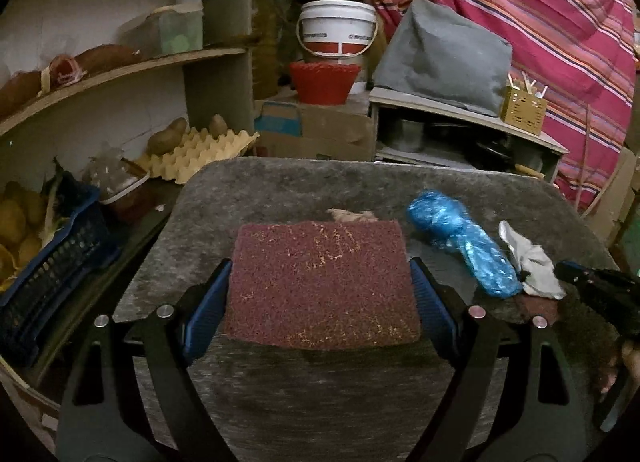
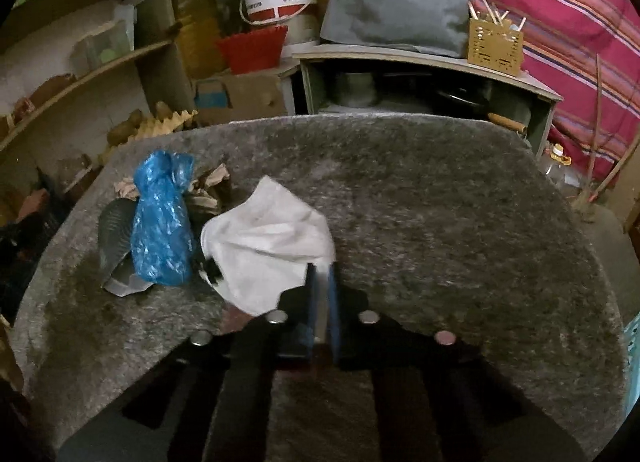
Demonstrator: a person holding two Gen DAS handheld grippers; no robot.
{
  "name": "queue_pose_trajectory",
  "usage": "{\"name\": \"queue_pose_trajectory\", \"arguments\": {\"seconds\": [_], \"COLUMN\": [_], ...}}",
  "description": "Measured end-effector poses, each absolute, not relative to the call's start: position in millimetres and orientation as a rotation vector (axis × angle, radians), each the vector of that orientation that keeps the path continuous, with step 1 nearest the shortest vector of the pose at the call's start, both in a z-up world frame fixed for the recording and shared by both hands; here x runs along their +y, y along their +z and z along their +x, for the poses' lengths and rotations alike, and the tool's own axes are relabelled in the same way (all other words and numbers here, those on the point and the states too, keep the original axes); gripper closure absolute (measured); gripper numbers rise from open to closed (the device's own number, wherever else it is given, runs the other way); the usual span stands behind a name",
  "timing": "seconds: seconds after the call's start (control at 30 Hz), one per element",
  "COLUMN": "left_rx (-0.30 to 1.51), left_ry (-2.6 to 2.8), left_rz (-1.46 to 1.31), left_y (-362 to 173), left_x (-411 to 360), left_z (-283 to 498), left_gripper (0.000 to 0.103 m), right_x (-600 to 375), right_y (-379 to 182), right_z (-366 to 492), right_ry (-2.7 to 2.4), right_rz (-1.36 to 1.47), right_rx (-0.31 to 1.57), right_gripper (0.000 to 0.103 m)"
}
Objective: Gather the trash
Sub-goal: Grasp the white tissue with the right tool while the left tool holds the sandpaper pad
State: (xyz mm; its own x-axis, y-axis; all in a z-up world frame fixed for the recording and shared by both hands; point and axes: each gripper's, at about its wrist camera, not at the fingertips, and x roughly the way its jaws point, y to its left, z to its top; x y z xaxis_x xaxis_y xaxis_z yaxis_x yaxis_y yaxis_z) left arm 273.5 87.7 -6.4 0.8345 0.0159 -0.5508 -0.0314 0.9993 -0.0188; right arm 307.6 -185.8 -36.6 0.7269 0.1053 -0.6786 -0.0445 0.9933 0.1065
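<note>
left tool (image 1: 320, 294): jaws spread wide, blue pads pressing both side edges of the flat maroon rough-textured square pad (image 1: 322, 282); gripping it.
maroon pad: held low over the grey felt-covered surface (image 1: 280, 182), near-centre in the left wrist view.
right tool (image 2: 322, 274): jaws closed together, pinching the near right edge of the crumpled white paper sheet (image 2: 268, 242).
white paper: on the surface, just right of the blue bag; in the left wrist view it sits at far right, at the right tool's tip.
crumpled blue plastic bag (image 2: 160, 222): on the surface, left of the white paper, touching it or nearly; lies over a grey ribbed piece (image 2: 114, 230).
brown crumpled paper scraps (image 2: 208, 186): behind the blue bag, far side.
background: white and red plastic bucket (image 1: 338, 32), red plastic basket (image 1: 324, 82), cardboard egg tray (image 1: 196, 154) on left shelf.
</note>
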Motion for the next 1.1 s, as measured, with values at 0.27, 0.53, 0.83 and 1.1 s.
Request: {"name": "queue_pose_trajectory", "arguments": {"seconds": [0.27, 0.53, 0.83, 1.1], "left_rx": [0.568, 0.552, 0.579, 0.567], "left_ry": [0.015, 0.019, 0.068, 0.066], "left_rz": [-0.006, 0.012, -0.037, -0.053], "left_y": [-1, -3, -10, -7], "left_x": [60, 57, 91, 92], "left_z": [266, 264, 274, 274], "left_gripper": [0.019, 0.019, 0.019, 0.019], "right_x": [-228, -208, -167, -170], "right_y": [-18, -27, -45, -45], "right_z": [288, 296, 318, 312], "right_ry": [0.098, 0.099, 0.119, 0.106], "right_rz": [0.158, 0.125, 0.062, 0.070], "right_rx": [0.704, 0.725, 0.774, 0.738], "right_gripper": [0.098, 0.039, 0.039, 0.092]}}
